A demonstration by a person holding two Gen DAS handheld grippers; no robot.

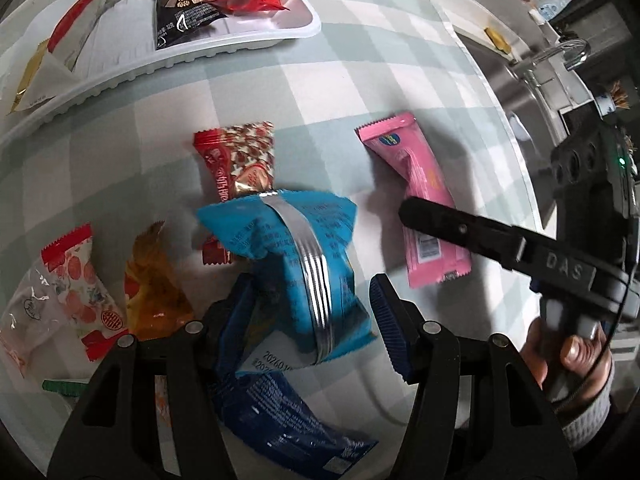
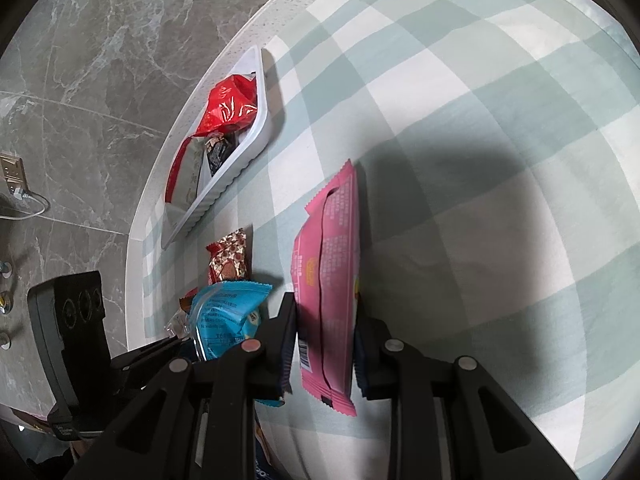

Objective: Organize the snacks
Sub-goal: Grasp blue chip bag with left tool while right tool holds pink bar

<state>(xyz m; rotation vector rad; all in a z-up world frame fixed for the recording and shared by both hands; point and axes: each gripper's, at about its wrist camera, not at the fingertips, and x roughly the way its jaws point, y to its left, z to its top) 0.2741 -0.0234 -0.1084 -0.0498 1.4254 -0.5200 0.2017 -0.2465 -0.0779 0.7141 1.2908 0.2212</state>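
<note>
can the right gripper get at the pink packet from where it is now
Probably yes. In the right wrist view the right gripper already has its open fingers on either side of the pink packet, which lies flat on the checked cloth with nothing on top. The blue packet sits clear to one side.

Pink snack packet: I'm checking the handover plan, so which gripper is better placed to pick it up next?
Right. The right gripper already straddles the pink packet, fingers on both sides, while the left gripper is around the blue packet.
</note>
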